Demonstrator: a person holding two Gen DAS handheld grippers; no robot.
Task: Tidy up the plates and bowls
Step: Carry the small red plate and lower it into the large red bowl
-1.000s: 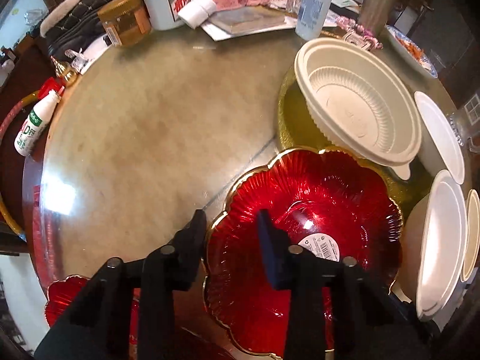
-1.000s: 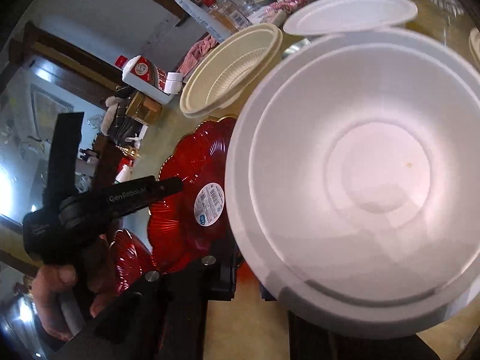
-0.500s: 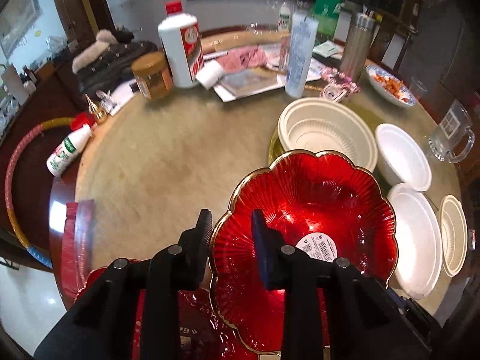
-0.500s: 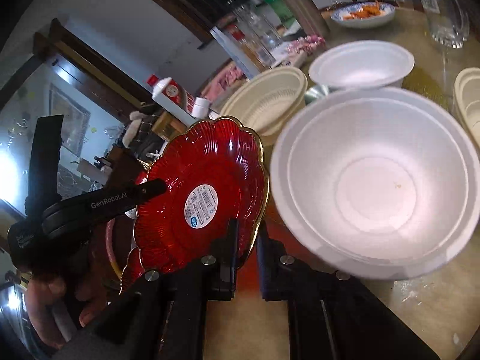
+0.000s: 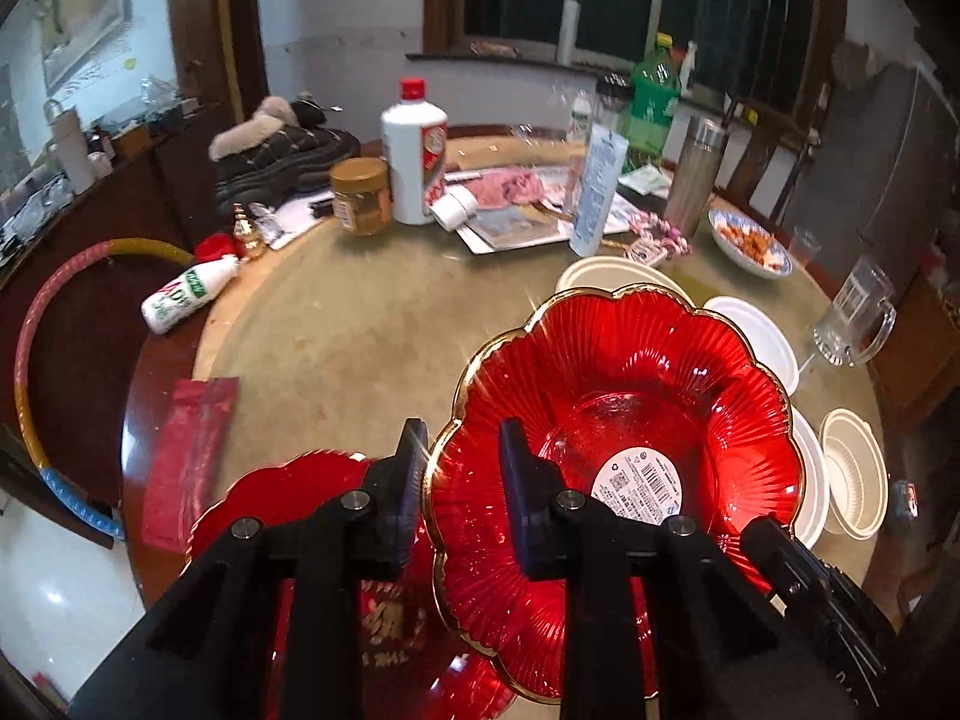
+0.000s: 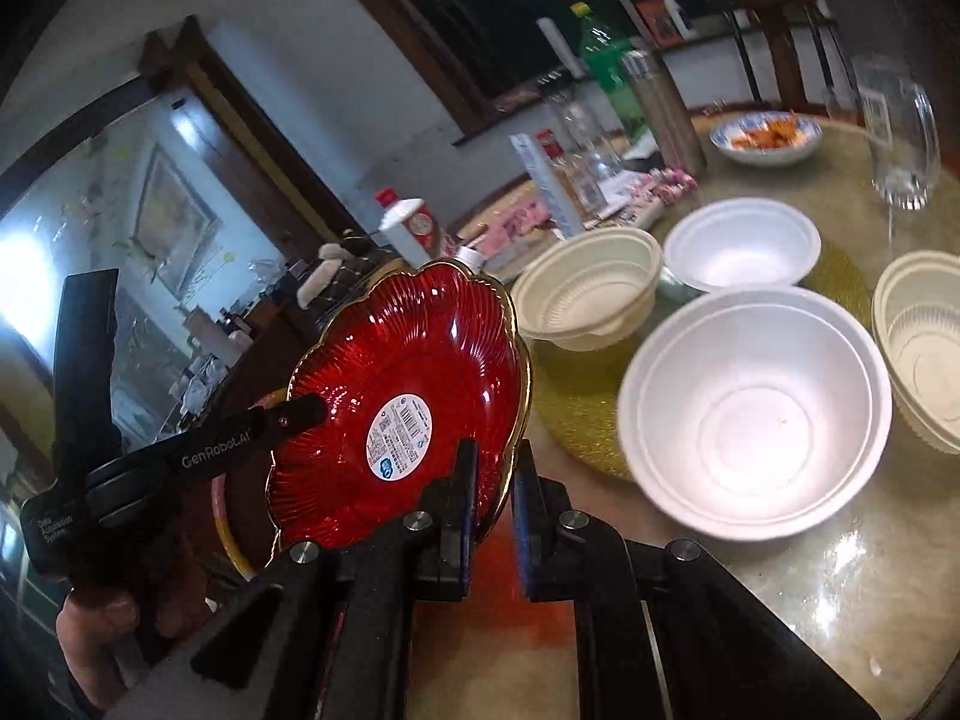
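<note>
Your red scalloped plate [image 5: 630, 420] covers most of the cream ribbed bowl [image 5: 600, 273] far behind it and the left part of the white foam bowl [image 5: 762, 336]. Near you, the left claw's [image 5: 462, 483] black body hides much of a second red plate [image 5: 288, 480]. The print on the plate's sticker [image 5: 639, 483] is too small to read.
</note>
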